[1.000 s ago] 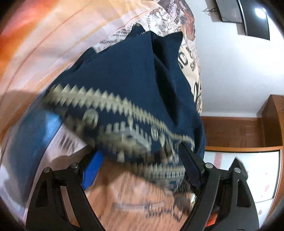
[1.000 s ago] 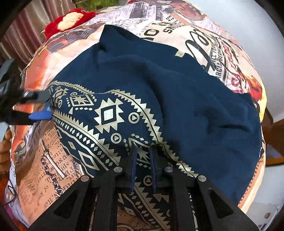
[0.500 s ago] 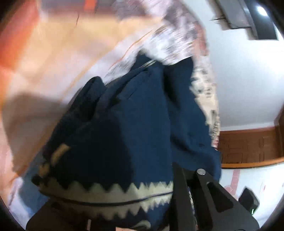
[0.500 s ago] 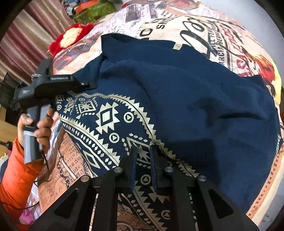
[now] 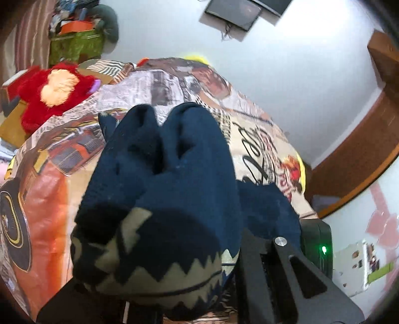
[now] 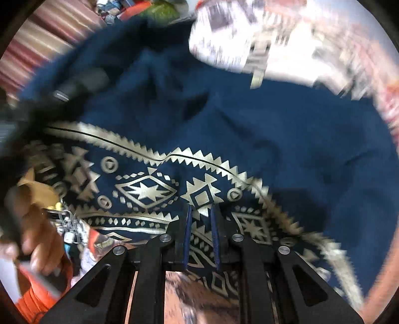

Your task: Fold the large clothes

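A navy garment with a gold geometric print (image 6: 154,192) lies on a bed with a printed cover (image 5: 169,82). My right gripper (image 6: 201,219) is shut on the printed hem, with fabric pinched between its pads. In the left wrist view the same garment (image 5: 162,189) bulges up over my left gripper (image 5: 179,286), bunched and raised off the bed. Only the right finger (image 5: 251,259) shows beside the cloth; the other finger is hidden under it. The hand holding the left gripper (image 6: 37,224) shows at the left of the right wrist view.
A red plush toy (image 5: 52,92) lies at the bed's far left corner. A green box with clutter (image 5: 74,47) stands behind it. A wooden headboard or cabinet (image 5: 361,139) runs along the right. A wall-mounted screen (image 5: 237,12) hangs above.
My left gripper closed into the garment's left hem and lifted it, bunching the cloth over the fingers. The right gripper kept its grip while the garment shifted and the view blurred.
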Available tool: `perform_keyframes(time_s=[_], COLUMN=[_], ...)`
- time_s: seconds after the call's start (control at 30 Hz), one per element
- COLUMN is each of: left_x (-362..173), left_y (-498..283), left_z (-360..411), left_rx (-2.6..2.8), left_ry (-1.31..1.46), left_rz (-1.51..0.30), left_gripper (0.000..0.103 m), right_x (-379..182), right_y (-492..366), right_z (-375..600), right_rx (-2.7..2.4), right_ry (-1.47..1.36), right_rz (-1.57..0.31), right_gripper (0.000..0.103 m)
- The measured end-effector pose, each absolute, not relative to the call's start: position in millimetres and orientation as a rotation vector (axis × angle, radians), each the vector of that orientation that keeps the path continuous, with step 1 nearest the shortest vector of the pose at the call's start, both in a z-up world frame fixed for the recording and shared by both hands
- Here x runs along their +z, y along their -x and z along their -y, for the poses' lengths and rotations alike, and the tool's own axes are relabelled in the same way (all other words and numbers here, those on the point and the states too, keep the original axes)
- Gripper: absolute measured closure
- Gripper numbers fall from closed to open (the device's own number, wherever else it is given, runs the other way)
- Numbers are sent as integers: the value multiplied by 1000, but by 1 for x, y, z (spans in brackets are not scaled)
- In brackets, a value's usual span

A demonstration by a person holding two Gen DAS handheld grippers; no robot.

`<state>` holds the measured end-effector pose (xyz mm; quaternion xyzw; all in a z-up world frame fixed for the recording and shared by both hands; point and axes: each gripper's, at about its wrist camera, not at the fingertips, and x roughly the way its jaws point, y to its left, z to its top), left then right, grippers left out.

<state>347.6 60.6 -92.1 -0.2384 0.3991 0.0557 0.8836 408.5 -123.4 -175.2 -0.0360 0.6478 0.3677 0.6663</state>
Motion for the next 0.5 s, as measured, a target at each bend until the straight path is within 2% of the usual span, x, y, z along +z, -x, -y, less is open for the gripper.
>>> perform_keyframes(time_s=[0.1, 0.23, 0.37, 0.5], left_x=[-84, -65, -60, -82], left_y=[-356, -371, -388, -396], left_z=[-39, 1, 60, 127], left_rx=[106, 43, -37, -155], left_ry=[438, 367, 268, 155], left_rz=[-817, -798, -799, -857], left_gripper=[91, 91, 91, 91], right_x=[-188, -176, -140, -107], right_y=[-418, -432, -429, -419], right_z=[136, 169, 236, 320], right_rx=[827, 824, 716, 576], right_ry=[-79, -198, -207, -274], right_rz=[-1515, -1595, -1458, -1342], right_gripper=[92, 92, 92, 92])
